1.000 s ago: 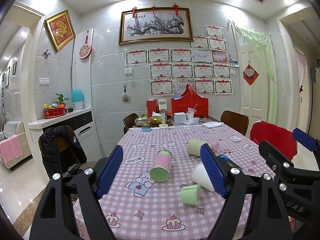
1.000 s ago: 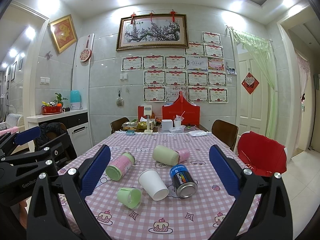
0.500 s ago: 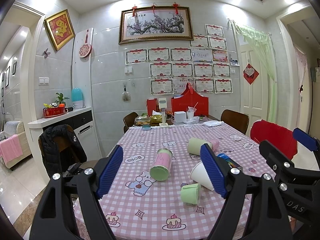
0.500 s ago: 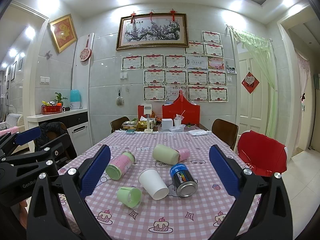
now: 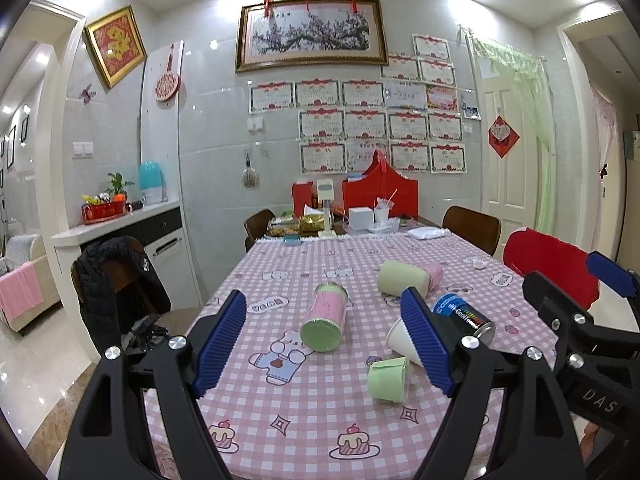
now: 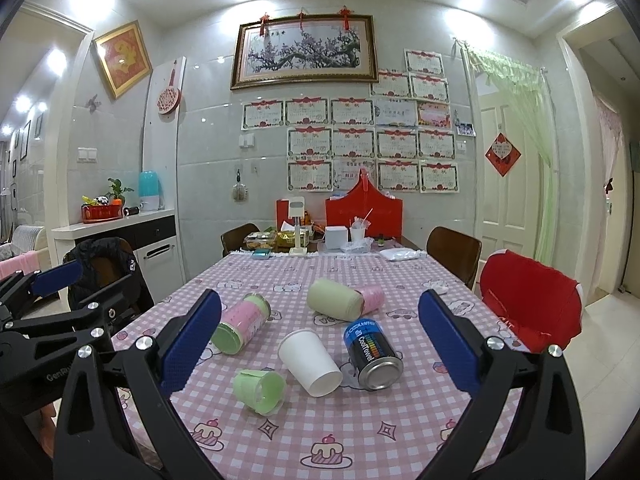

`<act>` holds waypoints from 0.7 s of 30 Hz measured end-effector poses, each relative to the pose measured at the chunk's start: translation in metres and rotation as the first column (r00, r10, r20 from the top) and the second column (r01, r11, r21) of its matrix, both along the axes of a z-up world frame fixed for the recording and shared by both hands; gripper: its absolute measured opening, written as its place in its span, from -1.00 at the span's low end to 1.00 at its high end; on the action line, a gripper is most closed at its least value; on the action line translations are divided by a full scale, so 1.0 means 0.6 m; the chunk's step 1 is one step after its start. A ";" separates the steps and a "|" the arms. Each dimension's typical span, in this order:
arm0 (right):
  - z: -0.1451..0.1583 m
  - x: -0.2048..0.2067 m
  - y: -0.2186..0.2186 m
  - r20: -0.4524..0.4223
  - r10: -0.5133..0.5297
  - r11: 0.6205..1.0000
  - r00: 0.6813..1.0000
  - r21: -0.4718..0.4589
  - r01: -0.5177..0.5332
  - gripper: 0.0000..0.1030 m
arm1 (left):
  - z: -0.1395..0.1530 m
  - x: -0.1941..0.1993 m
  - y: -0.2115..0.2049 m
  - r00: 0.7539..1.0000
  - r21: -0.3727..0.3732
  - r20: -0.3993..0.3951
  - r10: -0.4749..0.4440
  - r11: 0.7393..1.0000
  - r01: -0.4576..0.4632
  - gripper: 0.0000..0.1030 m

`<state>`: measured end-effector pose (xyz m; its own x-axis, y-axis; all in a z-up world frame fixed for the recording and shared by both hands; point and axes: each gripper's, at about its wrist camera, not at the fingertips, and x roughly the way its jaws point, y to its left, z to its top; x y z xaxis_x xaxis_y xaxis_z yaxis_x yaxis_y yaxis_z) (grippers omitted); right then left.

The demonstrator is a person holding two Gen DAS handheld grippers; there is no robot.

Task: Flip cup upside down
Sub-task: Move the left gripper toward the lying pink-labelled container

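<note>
Several cups lie on their sides on the pink checked tablecloth (image 6: 360, 420). A white paper cup (image 6: 310, 362) lies mouth toward me, a small green cup (image 6: 260, 390) in front of it to the left. A pink-and-green cup (image 6: 240, 324) lies at the left, a pale green cup (image 6: 336, 300) with a pink one (image 6: 372, 296) behind it. My right gripper (image 6: 320, 348) is open and empty, held above the near table edge. My left gripper (image 5: 324, 340) is open and empty, the pink-and-green cup (image 5: 324, 318) and the small green cup (image 5: 388, 378) ahead of it.
A dark can (image 6: 370, 354) lies beside the white cup. Boxes, food and a red bag (image 6: 362, 210) crowd the table's far end. Chairs stand around: a jacket-draped one (image 5: 116, 276) at the left, a red-covered one (image 6: 532, 304) at the right. Each gripper shows in the other's view.
</note>
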<state>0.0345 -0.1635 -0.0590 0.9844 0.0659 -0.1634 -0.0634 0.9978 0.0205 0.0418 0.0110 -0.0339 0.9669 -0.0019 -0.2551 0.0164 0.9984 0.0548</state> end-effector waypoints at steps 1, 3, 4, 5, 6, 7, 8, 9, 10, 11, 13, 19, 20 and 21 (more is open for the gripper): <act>0.000 0.005 0.000 -0.005 0.002 1.000 1.000 0.002 -0.002 0.85 | -0.003 0.008 0.005 1.000 -0.003 -0.010 0.001 1.000 -0.001 0.53; -0.005 0.019 0.001 -0.022 0.006 1.000 1.000 0.004 -0.006 0.85 | -0.010 0.022 0.011 1.000 -0.010 -0.028 0.001 1.000 -0.002 0.53; -0.008 0.026 0.002 -0.031 0.007 1.000 0.999 0.003 -0.006 0.85 | -0.017 0.034 0.016 0.999 -0.018 -0.047 0.002 1.000 -0.003 0.53; -0.010 0.032 0.002 -0.040 0.007 1.000 0.999 0.003 -0.007 0.85 | -0.021 0.044 0.019 0.998 -0.023 -0.062 0.001 1.000 -0.003 0.53; -0.016 0.045 0.004 -0.057 0.009 1.000 0.998 0.005 -0.009 0.85 | -0.028 0.057 0.024 0.996 -0.030 -0.087 -0.002 1.000 -0.001 0.53; -0.021 0.055 0.005 -0.073 0.012 1.000 0.997 0.008 -0.011 0.85 | -0.034 0.069 0.028 0.994 -0.037 -0.105 -0.005 0.999 0.001 0.52; -0.024 0.062 0.005 -0.084 0.014 1.000 0.996 0.010 -0.013 0.85 | -0.041 0.084 0.034 0.992 -0.047 -0.129 -0.009 0.999 0.003 0.52; -0.029 0.073 0.005 -0.101 0.015 1.000 0.995 0.015 -0.013 0.85 | -0.046 0.092 0.036 0.990 -0.053 -0.142 -0.012 0.999 0.004 0.52; -0.034 0.084 0.005 -0.116 0.016 1.000 0.993 0.020 -0.014 0.85 | -0.054 0.105 0.041 0.986 -0.063 -0.167 -0.018 0.998 0.007 0.52; -0.036 0.091 0.005 -0.126 0.017 1.000 0.992 0.023 -0.014 0.85 | -0.062 0.118 0.045 0.982 -0.069 -0.188 -0.024 0.998 0.011 0.52; -0.045 0.114 0.005 -0.164 0.017 0.999 0.986 0.030 -0.012 0.85 | -0.077 0.146 0.052 0.971 -0.087 -0.234 -0.041 0.996 0.021 0.52; -0.064 0.181 0.005 -0.245 0.028 0.998 0.969 0.060 -0.013 0.85 | -0.112 0.232 0.057 0.930 -0.134 -0.350 -0.110 0.989 0.066 0.52; -0.066 0.194 0.005 -0.258 0.028 0.998 0.966 0.067 -0.011 0.85 | -0.116 0.240 0.059 0.925 -0.140 -0.360 -0.116 0.988 0.070 0.52; -0.069 0.203 0.004 -0.266 0.029 0.997 0.964 0.072 -0.010 0.85 | -0.120 0.254 0.059 0.918 -0.147 -0.377 -0.125 0.986 0.074 0.52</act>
<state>0.1561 -0.1609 -0.1001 0.9042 0.1052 -0.4139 -0.0657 0.9919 0.1087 0.1940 0.0465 -0.1061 0.7876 -0.1502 -0.5976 0.1107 0.9885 -0.1025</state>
